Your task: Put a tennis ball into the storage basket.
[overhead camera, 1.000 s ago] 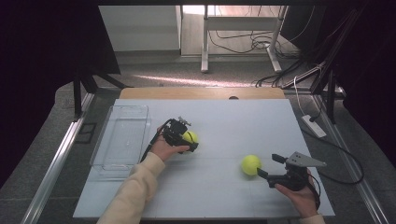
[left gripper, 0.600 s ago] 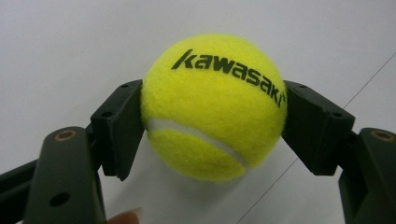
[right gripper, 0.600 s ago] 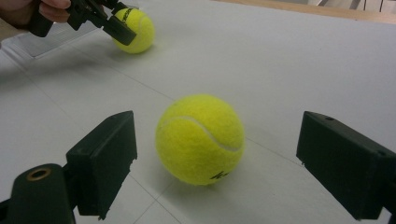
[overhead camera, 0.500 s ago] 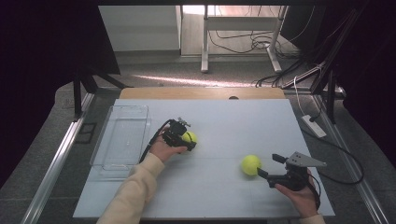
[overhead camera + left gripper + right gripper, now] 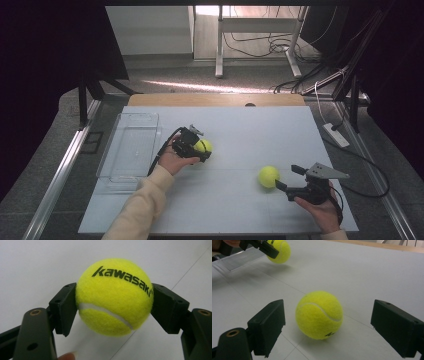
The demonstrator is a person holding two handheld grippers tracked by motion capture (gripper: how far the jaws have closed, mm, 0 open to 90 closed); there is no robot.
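Nearest to me, my right gripper [image 5: 283,177] waits with its jaws wide apart, and the fuzzy yellow-green tennis ball with a white seam [image 5: 319,314] rests on the white tabletop [image 5: 250,125] just ahead of the pads, in line with the gap but touching neither of them. Farther off and to that tool's left, my left gripper [image 5: 201,148] has just closed and is now clamped on the second yellow-green tennis ball, the one printed with black lettering [image 5: 114,297]; in the left gripper view both black pads press into its felt on opposite sides, and the shadow beneath suggests it hangs slightly clear of the surface, though I cannot be sure. Beyond the left tool, on its far side from the right one, lies the clear rectangular plastic tray [image 5: 131,145]. I judge the step in hand to be the pick-up of the lettered ball, with the grasp made. Next I would lift it and carry it across to the tray, keeping the squeeze steady so the round ball does not slip out; then I would push the right tool forward around its ball and close.
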